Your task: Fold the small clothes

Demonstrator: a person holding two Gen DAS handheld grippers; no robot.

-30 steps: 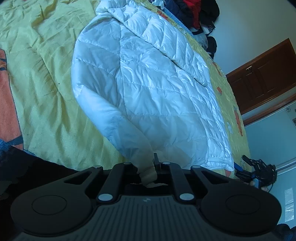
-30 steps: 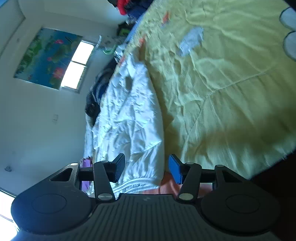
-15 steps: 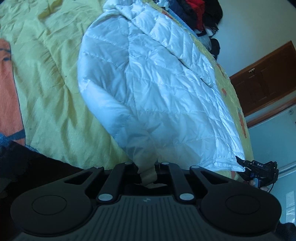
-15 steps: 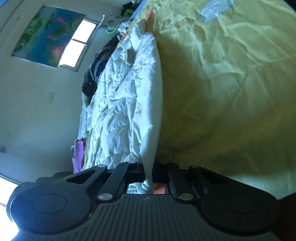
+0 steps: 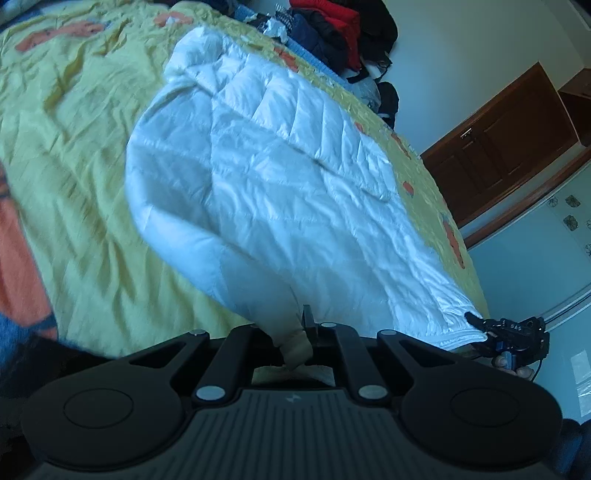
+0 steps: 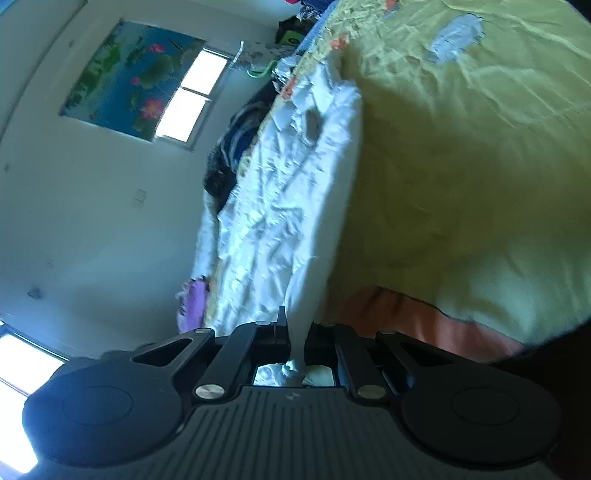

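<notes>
one white quilted puffer jacket (image 5: 280, 192) lay spread on a yellow bedspread (image 5: 74, 166) with orange patches, its near end lifted off the bed. the left gripper (image 5: 295, 332) had its fingers closed tight on the jacket's beige cuff, and the right gripper (image 6: 297, 332), which also appeared at the far right of the left wrist view (image 5: 509, 336), was pinched shut on the jacket's hem corner. beyond the bed lay a pile of dark and red clothes (image 5: 332, 33), a brown wooden door (image 5: 506, 147), and a flower painting (image 6: 129, 77) beside a bright window (image 6: 192, 96).
</notes>
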